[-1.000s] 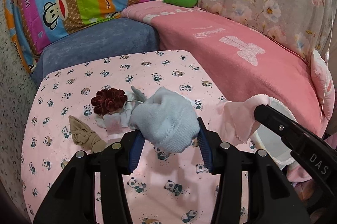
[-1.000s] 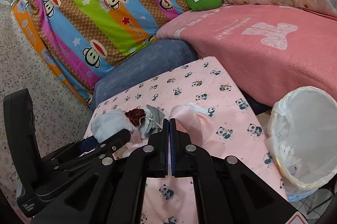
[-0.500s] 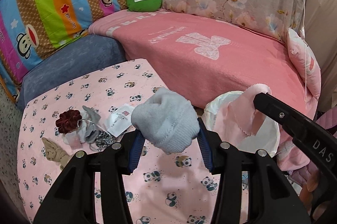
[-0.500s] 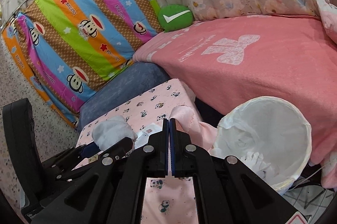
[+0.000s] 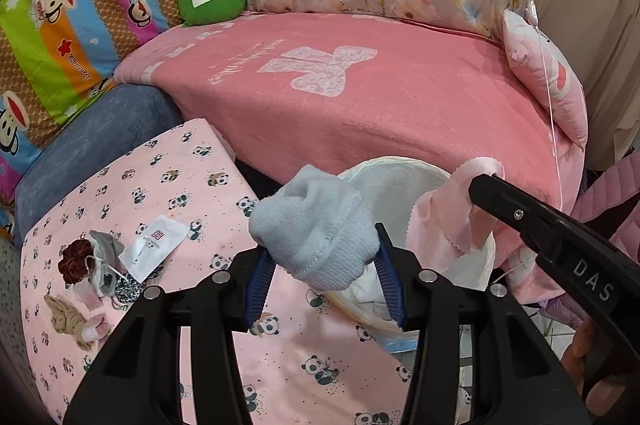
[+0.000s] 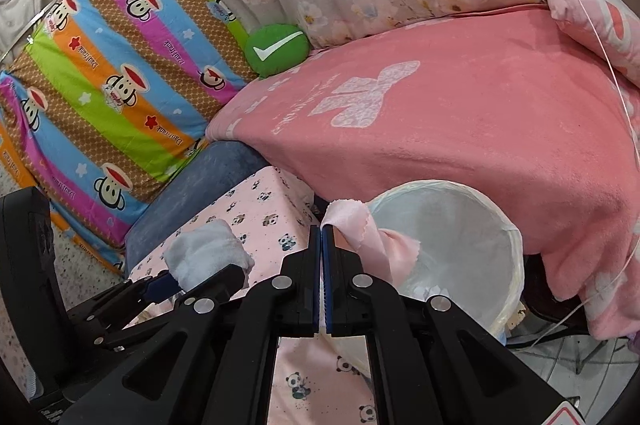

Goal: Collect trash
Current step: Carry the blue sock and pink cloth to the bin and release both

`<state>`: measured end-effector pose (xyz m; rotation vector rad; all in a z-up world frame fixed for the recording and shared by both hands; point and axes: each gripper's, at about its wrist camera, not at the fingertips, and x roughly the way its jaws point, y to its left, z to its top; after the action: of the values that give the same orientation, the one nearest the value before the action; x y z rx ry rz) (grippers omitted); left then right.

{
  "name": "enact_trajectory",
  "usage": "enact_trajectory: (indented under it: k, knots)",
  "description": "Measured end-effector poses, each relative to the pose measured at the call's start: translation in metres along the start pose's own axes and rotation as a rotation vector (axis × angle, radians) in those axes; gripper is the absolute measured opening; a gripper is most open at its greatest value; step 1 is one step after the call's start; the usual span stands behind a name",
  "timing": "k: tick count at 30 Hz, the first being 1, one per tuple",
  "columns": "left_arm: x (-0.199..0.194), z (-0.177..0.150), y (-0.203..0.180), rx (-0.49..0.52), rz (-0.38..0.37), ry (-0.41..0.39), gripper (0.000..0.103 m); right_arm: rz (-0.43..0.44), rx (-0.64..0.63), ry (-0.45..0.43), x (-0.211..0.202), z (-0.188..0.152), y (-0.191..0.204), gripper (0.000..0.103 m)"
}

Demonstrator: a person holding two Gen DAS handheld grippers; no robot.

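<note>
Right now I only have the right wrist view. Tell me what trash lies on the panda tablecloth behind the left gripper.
Observer: A white packet lies flat on the panda tablecloth, towards its left side.
Operator: List whatever is next to it.
Observer: A dark red scrunchie sits just left of the packet, and a beige cloth lies nearer the camera.
Operator: Confirm the left grip.
Observer: The left gripper has a blue pad pressed on each side of the light blue sock, which overlaps the near rim of the bin in that view.
</note>
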<state>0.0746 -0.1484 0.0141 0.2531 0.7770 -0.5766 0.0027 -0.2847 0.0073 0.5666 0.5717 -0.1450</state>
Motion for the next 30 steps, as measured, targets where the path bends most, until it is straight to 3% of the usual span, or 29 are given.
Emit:
enact_trajectory:
  k: [17,22,30]
  knots:
    - [0.029,0.010,-0.030,0.021,-0.060,0.035,0.050,-0.065,0.065,0.006,0.008,0.001,-0.047,0.003]
    - [0.021,0.009,-0.030,0.012,-0.018,-0.017,0.086,-0.083,0.062,0.004,0.009,0.000,-0.046,0.010]
    - [0.019,0.011,-0.018,-0.017,0.011,-0.018,0.087,-0.083,0.053,0.012,0.011,-0.002,-0.041,0.011]
